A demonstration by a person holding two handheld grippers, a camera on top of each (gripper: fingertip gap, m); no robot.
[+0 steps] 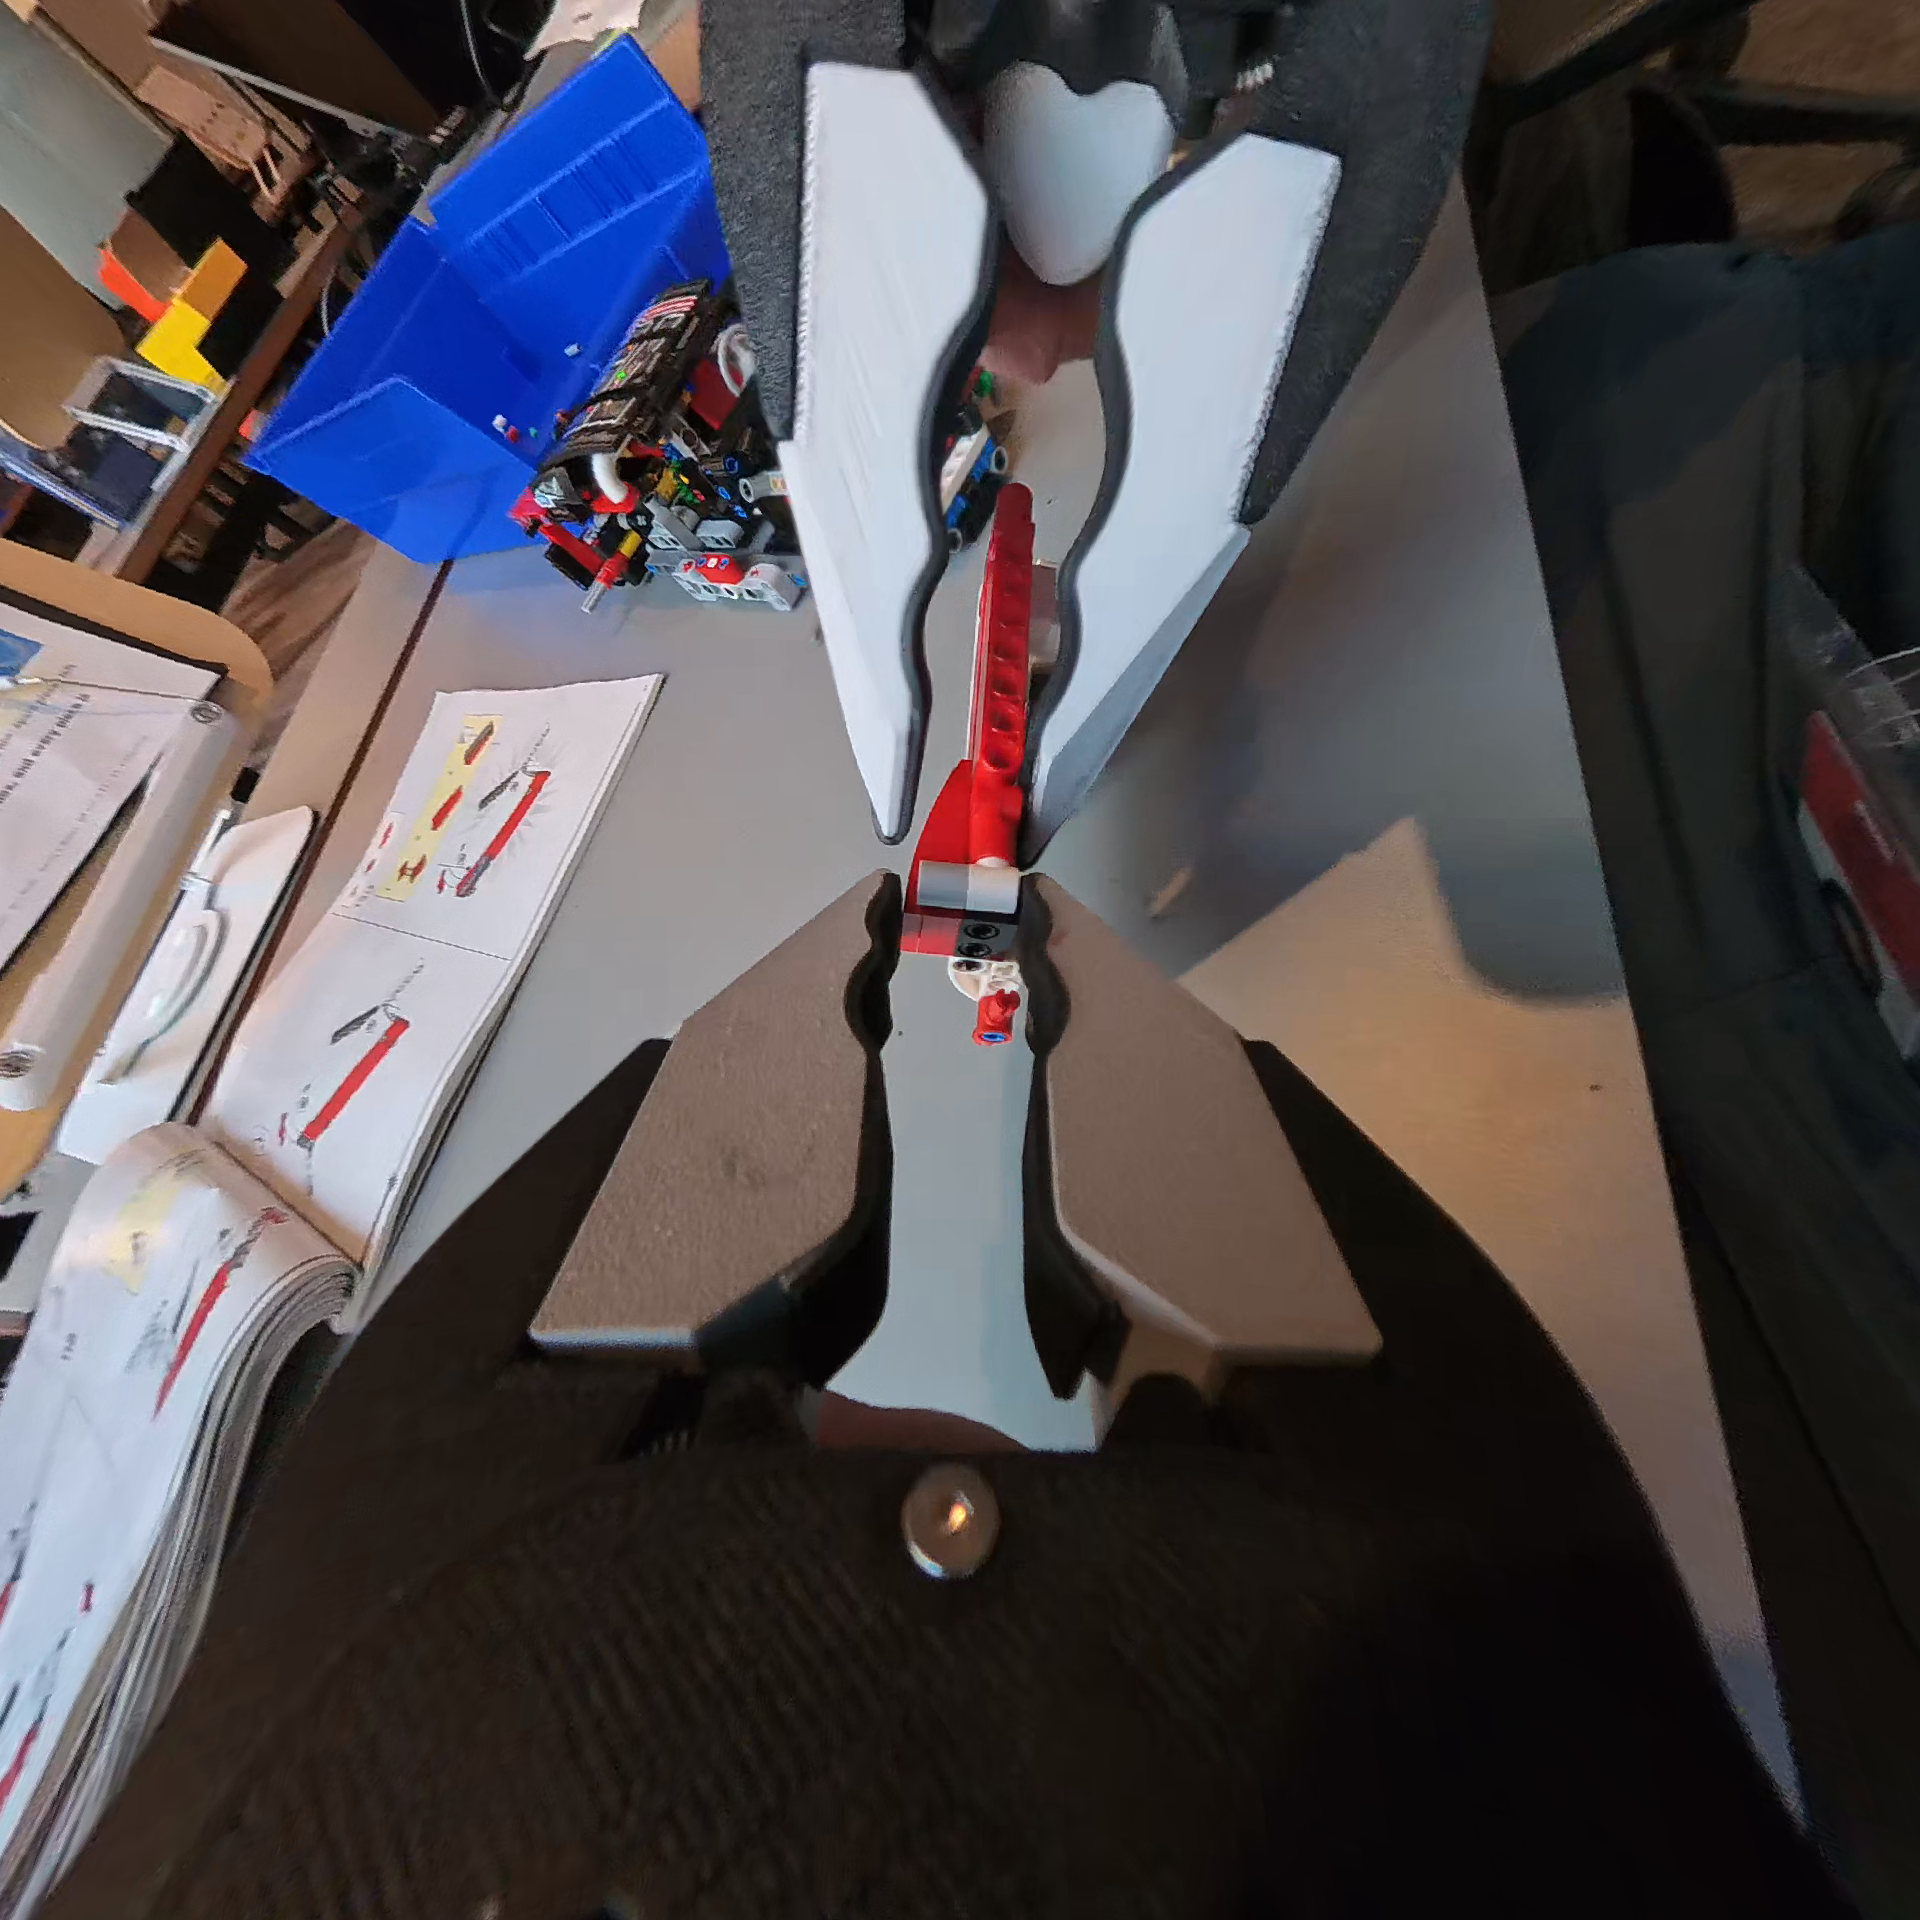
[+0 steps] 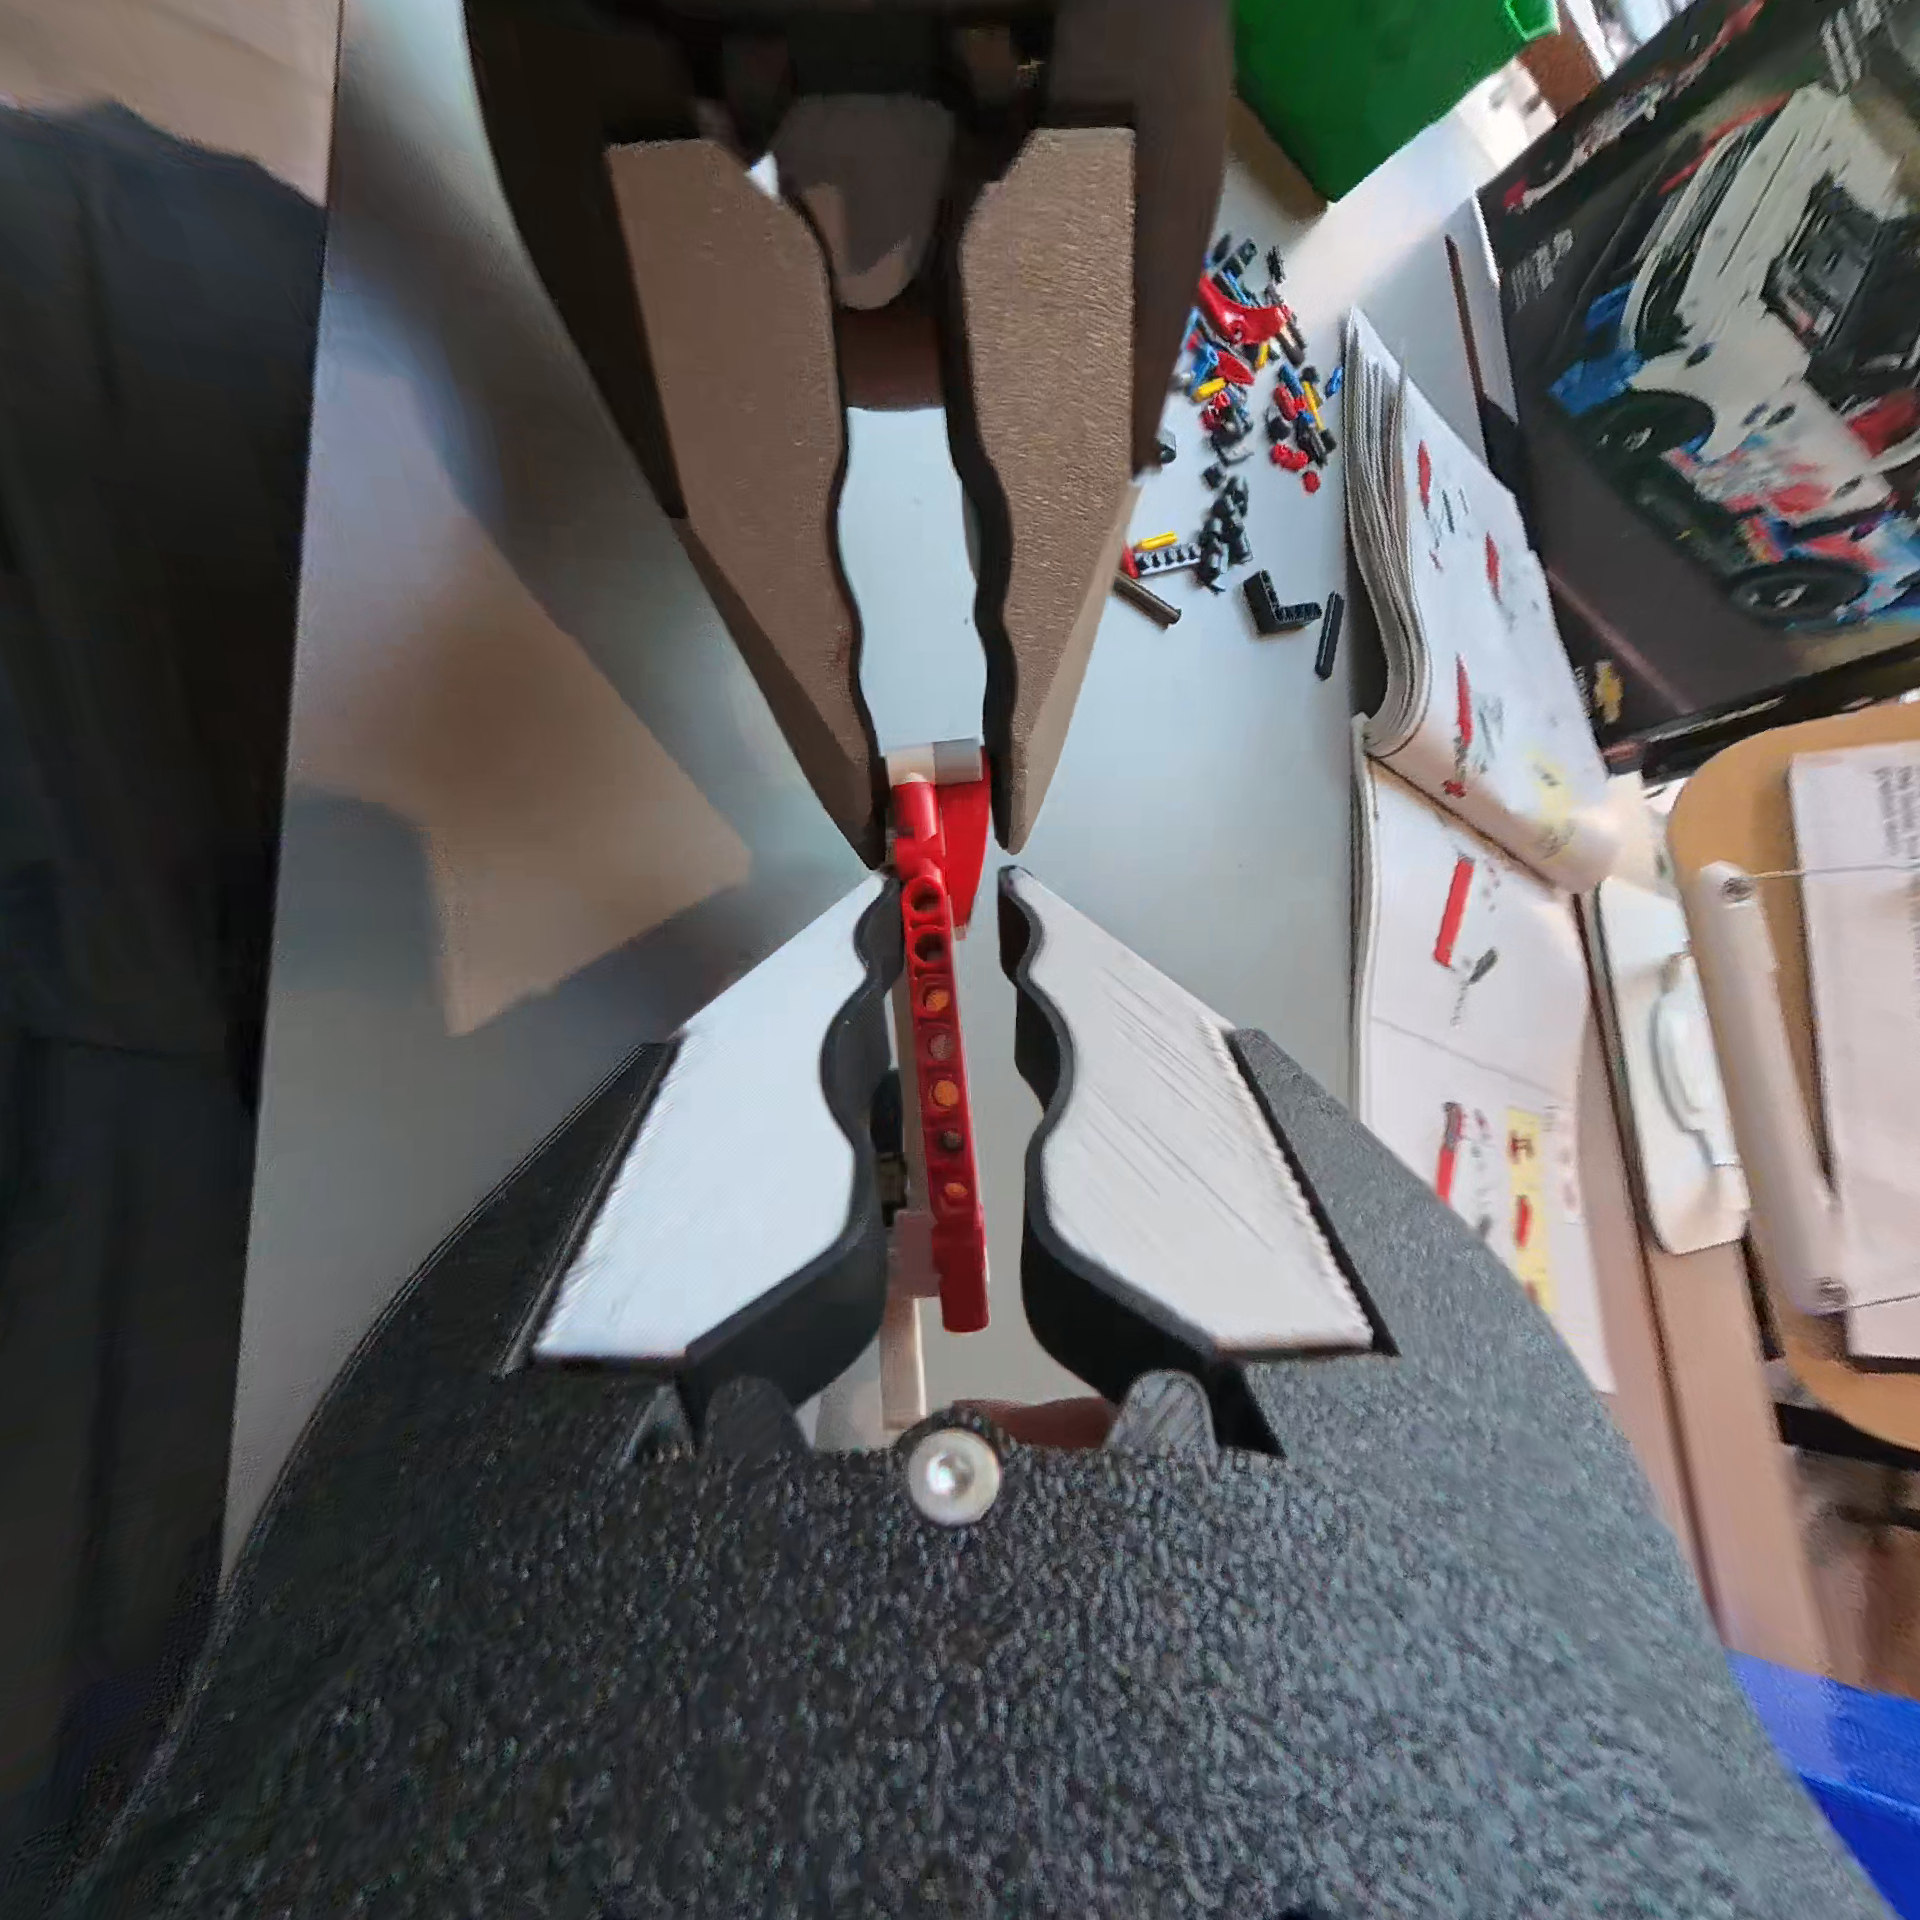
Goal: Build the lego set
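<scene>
Open instruction booklet [image 1: 457, 894] flat on grey table [image 1: 727, 790], left of left gripper [image 1: 961, 904]. Left gripper narrow, tips pinching grey-and-red end block [image 1: 961, 914] of red lego beam [image 1: 1006, 665]. Beam runs ahead between right gripper [image 2: 940, 883] fingers; grip there unclear, narrow gap. Loose lego pieces [image 2: 1247, 436] right of that gripper.

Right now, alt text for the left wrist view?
Two grippers meet tip to tip above a grey table, both shut on a red lego beam assembly: left gripper from below, right gripper from above. An open instruction booklet lies left.
</scene>
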